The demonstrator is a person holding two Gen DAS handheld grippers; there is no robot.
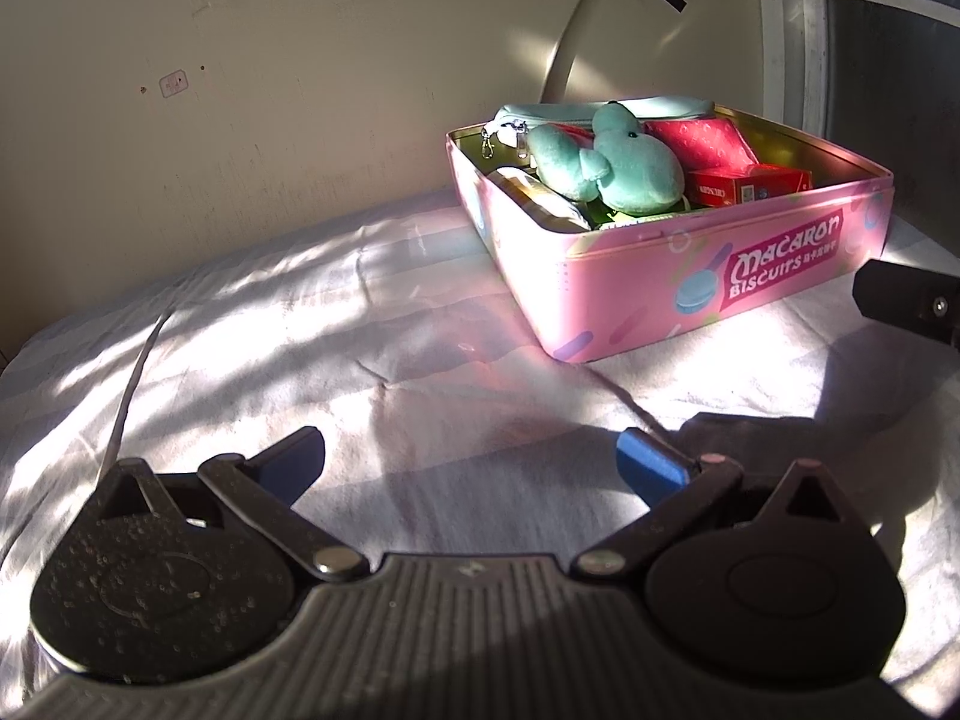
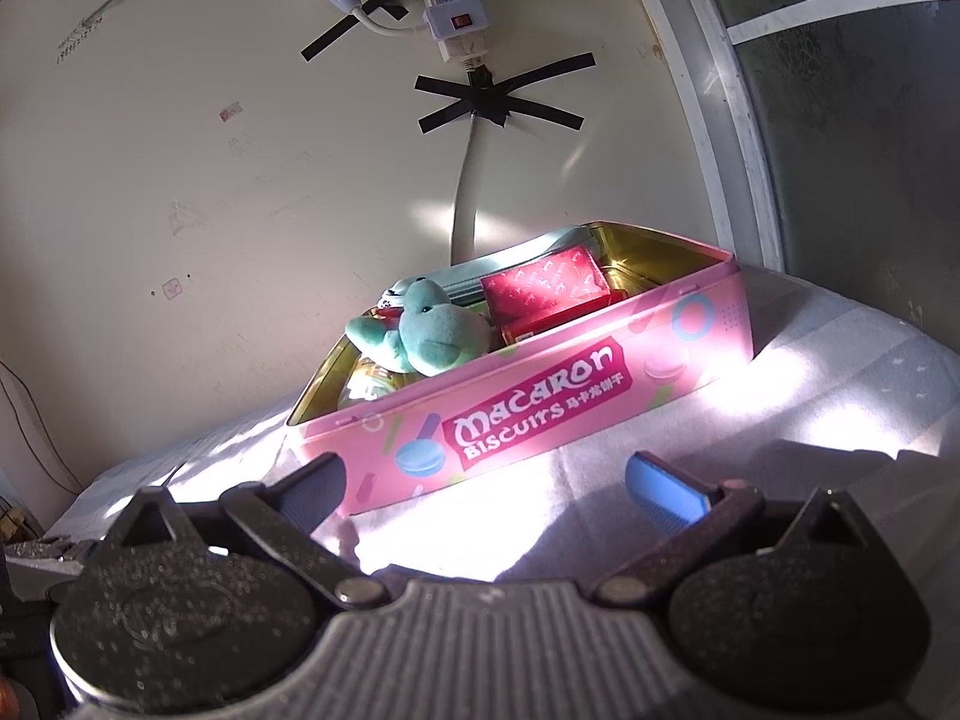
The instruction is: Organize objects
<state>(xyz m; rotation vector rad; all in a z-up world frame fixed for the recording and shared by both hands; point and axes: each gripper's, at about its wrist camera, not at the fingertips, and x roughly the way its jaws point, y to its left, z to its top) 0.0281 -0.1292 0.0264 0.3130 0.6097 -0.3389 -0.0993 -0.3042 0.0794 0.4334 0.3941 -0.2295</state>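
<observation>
Here, nearest, the left gripper and right gripper both hover with fingers spread apart, empty, over a white cloth. Beyond, the lidless pink biscuit tin rests on the cloth, containing a teal plush toy, red pouch and red box.

Bare bedsheet lies open left of and before the pink biscuit tin; wall blocks behind it.

Left tongs and right tongs both gape wide, holding nothing, angled low and forward.
</observation>
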